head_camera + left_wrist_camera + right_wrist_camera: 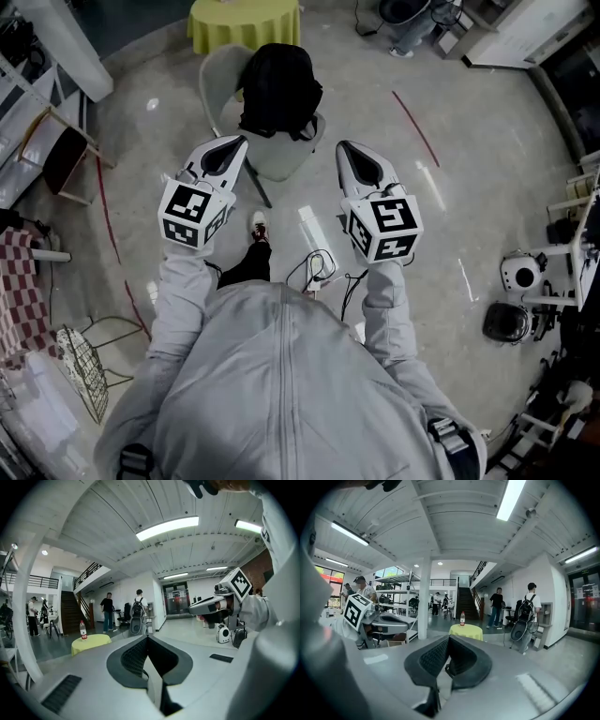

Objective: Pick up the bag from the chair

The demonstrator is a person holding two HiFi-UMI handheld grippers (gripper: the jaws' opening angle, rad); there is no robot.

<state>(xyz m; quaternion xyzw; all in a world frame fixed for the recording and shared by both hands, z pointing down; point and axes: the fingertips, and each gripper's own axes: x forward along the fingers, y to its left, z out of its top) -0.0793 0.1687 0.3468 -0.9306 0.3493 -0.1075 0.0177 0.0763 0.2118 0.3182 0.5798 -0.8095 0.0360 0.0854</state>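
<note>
No word, number or brand can be read. The cube (194, 214) on the left gripper (240, 142) and the cube (384, 228) on the right gripper (343, 147) bear only black-and-white square patterns. The far bottle (83, 630) has a red label and the far door (176, 599) has red signs, all too small to read.

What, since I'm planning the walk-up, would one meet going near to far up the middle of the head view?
grey jacket → shoe → chair with the black bag on it → yellow-clothed round table
</note>
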